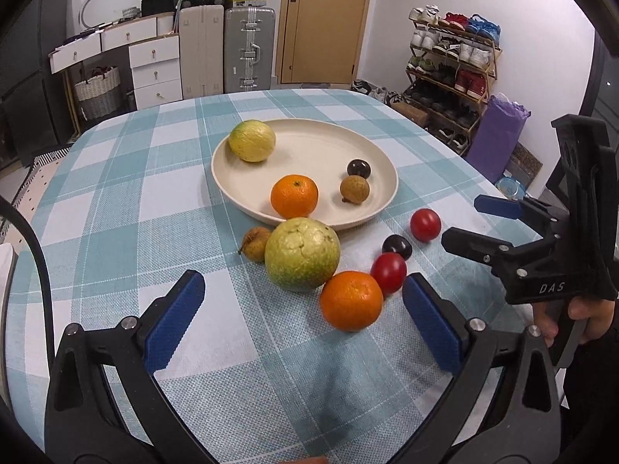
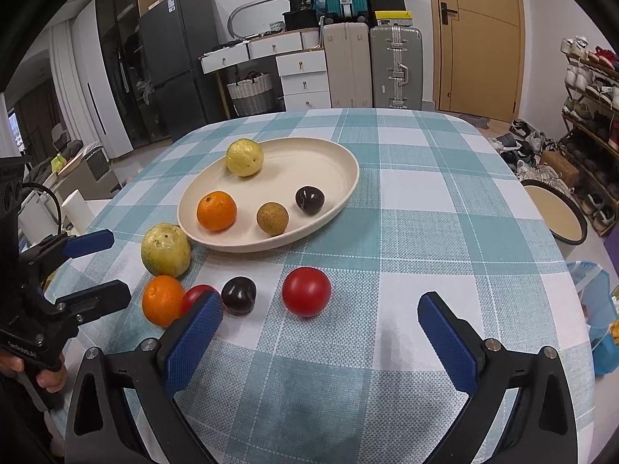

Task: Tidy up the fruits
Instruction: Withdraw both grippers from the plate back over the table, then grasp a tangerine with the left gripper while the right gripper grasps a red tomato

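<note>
A cream plate on the checked cloth holds a yellow guava, an orange, a longan and a dark plum. Loose in front of it lie a green guava, a small brown fruit, an orange, two red tomatoes, and a dark plum. My left gripper stands open just short of the green guava and orange. My right gripper is open, with the far tomato near its fingertips.
The table edge curves away at the far side and to the right. A round stool and a shoe rack stand right of the table. Suitcases, drawers and a door lie beyond. A hand holds each gripper's handle.
</note>
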`<state>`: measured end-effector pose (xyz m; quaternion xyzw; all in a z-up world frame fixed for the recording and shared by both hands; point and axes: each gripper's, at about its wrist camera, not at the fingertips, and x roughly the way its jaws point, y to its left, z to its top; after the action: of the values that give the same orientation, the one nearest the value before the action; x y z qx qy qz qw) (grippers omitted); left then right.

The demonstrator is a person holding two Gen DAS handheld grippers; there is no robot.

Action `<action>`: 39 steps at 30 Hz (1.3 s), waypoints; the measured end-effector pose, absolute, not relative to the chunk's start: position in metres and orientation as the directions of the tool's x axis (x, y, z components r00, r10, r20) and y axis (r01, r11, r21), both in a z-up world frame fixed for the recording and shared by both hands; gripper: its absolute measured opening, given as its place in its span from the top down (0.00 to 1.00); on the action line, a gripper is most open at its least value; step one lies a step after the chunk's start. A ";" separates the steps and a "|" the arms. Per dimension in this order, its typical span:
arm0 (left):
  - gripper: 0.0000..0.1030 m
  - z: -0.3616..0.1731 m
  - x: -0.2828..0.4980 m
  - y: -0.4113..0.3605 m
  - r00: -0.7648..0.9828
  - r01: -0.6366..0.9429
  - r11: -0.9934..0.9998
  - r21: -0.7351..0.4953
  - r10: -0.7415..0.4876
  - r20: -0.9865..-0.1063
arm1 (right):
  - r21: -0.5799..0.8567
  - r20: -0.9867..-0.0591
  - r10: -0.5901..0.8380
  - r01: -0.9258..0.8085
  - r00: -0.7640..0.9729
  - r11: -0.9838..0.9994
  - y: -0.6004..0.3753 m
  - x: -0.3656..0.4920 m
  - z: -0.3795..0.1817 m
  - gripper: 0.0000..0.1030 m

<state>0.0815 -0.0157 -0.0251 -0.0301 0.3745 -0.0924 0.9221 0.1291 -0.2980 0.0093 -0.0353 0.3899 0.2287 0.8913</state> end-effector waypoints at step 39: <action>0.64 -0.054 0.093 -0.042 0.570 0.259 0.945 -0.200 -0.317 -0.758 | 0.129 -0.722 0.380 -0.427 0.578 0.895 -0.302 0.131 0.006 0.00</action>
<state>0.0934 -0.0417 -0.0538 -0.0331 0.4340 -0.1627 0.8855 0.1308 -0.3018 0.0063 -0.0296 0.3990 0.2274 0.8878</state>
